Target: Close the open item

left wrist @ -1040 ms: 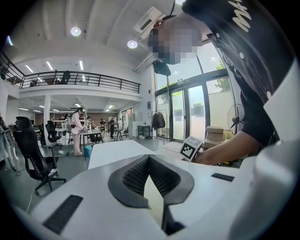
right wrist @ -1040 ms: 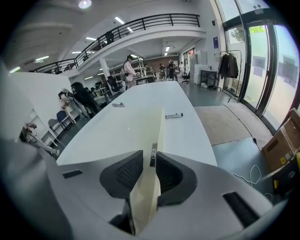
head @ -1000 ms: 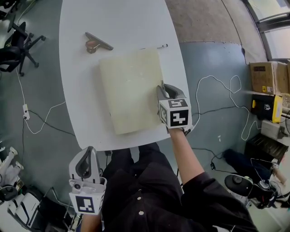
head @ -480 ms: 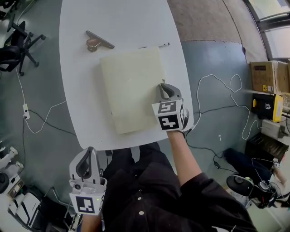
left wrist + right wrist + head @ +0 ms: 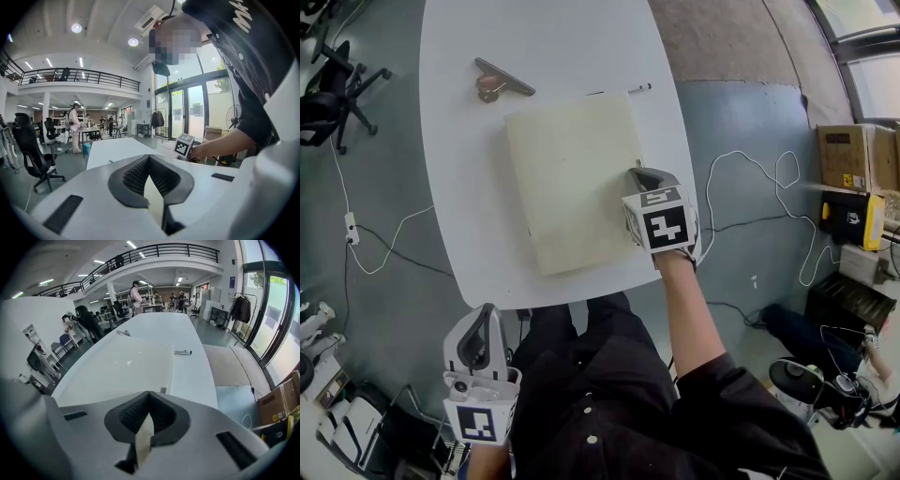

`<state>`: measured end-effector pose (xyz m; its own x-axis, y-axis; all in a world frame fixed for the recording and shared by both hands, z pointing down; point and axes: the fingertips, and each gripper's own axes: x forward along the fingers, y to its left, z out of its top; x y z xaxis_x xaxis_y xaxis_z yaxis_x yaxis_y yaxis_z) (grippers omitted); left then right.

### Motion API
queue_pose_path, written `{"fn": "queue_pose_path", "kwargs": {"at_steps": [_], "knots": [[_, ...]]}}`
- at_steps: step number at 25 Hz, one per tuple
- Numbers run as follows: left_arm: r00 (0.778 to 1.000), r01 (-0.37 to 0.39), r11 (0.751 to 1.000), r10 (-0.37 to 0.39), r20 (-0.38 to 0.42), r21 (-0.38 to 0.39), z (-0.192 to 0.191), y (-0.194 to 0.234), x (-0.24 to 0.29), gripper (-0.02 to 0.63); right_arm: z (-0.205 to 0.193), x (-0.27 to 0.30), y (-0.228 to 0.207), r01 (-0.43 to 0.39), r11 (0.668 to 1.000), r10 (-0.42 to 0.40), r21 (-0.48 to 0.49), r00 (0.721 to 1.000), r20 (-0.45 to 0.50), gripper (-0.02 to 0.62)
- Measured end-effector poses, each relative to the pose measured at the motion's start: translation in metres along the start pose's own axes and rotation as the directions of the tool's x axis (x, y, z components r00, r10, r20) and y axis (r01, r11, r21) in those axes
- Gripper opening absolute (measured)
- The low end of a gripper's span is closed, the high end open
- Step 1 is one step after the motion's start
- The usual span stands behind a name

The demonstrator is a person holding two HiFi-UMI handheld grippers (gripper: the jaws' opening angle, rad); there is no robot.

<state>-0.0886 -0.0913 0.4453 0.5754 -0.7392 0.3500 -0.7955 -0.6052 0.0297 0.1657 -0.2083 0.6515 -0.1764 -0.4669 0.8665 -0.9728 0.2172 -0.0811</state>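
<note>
1. Head view: the cream item [image 5: 567,178] lies flat on the white table [image 5: 487,37], its right edge directly under the tips of the right gripper [image 5: 639,173]. It already looks near flat, and I can't tell from here whether its cover is fully down. A marker [image 5: 633,90] lies beyond that gripper, off the item's far corner. A metal clip [image 5: 502,82] sits far ahead and to the left. The left gripper [image 5: 485,309] hangs low beside the person's torso, well apart from the table.
2. Left gripper view: jaws pressed together, nothing in them. It points roughly level across the room, with the tabletop ahead and the right gripper's marker cube ahead-right.
3. Right gripper view: the jaws have just been closing and now meet tip to tip with nothing between them. A small tab [image 5: 162,390] on the item's near edge sits just past the tips, slightly right, not pinched. The cream surface spreads ahead-left.
4. My read: the step is seating that edge.
   - I'd use the closed tips as a blunt pusher.
   - I'd land just inside the edge beside the tab and press straight down.
   - A sideways shove would likely skate the item across the slick top.
   - The idle left gripper could brace the far side.
</note>
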Motion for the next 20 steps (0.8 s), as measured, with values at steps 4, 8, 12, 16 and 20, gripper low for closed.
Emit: {"fn": "queue_pose_path", "kwargs": {"at_steps": [4, 8, 12, 16, 20], "knots": [[1.0, -0.005, 1.0, 0.005, 0.006, 0.002, 0.003, 0.0, 0.0, 0.017, 0.001, -0.001, -0.001, -0.028, 1.0, 0.028, -0.002, 0.999, 0.023, 0.026], [1.0, -0.006, 1.0, 0.006, 0.029, 0.009, 0.011, 0.002, 0.001, 0.017, 0.002, -0.009, 0.0, -0.047, 0.998, 0.05, -0.043, 0.995, 0.09, 0.026], [0.999, -0.011, 1.0, 0.01, 0.048, 0.012, 0.018, 0.003, 0.002, 0.017, 0.004, -0.012, -0.001, -0.012, 0.997, 0.021, -0.075, 0.993, 0.116, 0.026], [0.998, -0.013, 1.0, 0.011, 0.064, 0.023, 0.026, 0.005, 0.002, 0.017, 0.008, -0.014, -0.002, -0.014, 0.995, 0.027, -0.097, 0.991, 0.132, 0.028], [0.996, -0.026, 0.999, 0.024, 0.084, 0.023, 0.034, 0.01, 0.003, 0.017, 0.02, -0.029, 0.0, -0.033, 0.994, 0.054, -0.102, 0.975, 0.214, 0.028]]}}
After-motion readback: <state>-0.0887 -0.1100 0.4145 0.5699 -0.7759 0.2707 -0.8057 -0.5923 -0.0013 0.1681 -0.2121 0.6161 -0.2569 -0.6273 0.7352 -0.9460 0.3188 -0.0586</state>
